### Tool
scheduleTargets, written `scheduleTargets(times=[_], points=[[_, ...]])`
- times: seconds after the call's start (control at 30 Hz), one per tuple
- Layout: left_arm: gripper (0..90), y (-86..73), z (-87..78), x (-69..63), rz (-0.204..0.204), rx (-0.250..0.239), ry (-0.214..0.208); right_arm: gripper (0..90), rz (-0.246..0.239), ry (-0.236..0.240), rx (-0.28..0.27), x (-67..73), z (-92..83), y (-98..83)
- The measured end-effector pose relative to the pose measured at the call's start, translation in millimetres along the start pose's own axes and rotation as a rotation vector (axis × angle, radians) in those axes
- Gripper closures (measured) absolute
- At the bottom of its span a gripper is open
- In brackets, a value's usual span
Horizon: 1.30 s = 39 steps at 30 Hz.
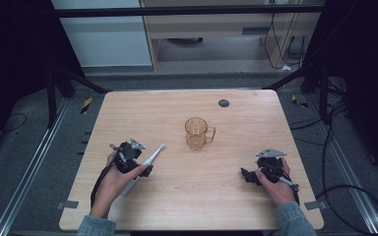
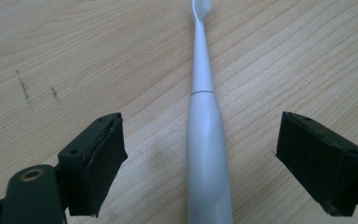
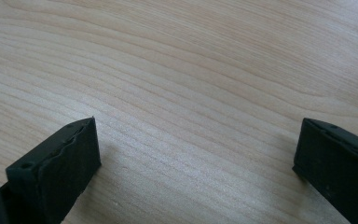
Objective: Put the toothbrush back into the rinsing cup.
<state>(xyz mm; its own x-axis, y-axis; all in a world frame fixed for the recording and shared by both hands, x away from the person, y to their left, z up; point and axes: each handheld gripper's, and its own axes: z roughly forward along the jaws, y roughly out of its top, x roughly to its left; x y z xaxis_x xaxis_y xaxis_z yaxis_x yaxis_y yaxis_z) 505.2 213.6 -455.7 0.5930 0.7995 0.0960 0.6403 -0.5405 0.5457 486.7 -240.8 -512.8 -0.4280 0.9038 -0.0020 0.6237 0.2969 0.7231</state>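
The white electric toothbrush is seen lying flat on the table, between the spread jaws of the left claw (untouched by either pad); its base is cut off. The right claw is held agape over bare wood.

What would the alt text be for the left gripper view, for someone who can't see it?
A white electric toothbrush lies on a pale wooden table, running away from the camera with its bristle head at the far end. The left tongs straddle its handle, the two black jaws wide apart with a clear gap on each side, not touching it.
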Motion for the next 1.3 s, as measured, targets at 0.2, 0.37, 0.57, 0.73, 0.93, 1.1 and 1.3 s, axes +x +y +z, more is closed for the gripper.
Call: scheduleTargets(times=[0.2,0.37,0.57,0.73,0.93,1.1,1.3], points=[[15.5,-1.4,3.5,1.5,0.0,0.013,0.004,0.4,0.0,0.0,0.0,0.0,0.0,0.0],[19.7,-2.5,4.2,4.0,-0.007,0.015,0.009,0.3,0.0,-0.001,0.0,0.0,0.0,0.0],[28.6,-1.2,2.5,9.1,-0.004,0.019,0.0,0.4,0.0,0.0,0.0,0.0,0.0,0.0],[36.8,4.6,2.7,13.2,0.01,0.039,-0.014,0.4,-0.001,-0.001,0.0,0.0,0.1,0.0],[42.8,9.0,5.3,15.4,0.022,0.07,-0.034,0.3,0.0,0.0,0.0,0.0,0.0,0.0],[44.4,12.7,12.0,11.1,0.038,0.093,-0.057,0.3,0.0,0.0,0.0,0.0,0.0,0.0],[49.1,13.8,17.2,9.7,0.027,0.102,-0.054,0.3,0.0,0.0,0.0,0.0,0.0,0.0]])
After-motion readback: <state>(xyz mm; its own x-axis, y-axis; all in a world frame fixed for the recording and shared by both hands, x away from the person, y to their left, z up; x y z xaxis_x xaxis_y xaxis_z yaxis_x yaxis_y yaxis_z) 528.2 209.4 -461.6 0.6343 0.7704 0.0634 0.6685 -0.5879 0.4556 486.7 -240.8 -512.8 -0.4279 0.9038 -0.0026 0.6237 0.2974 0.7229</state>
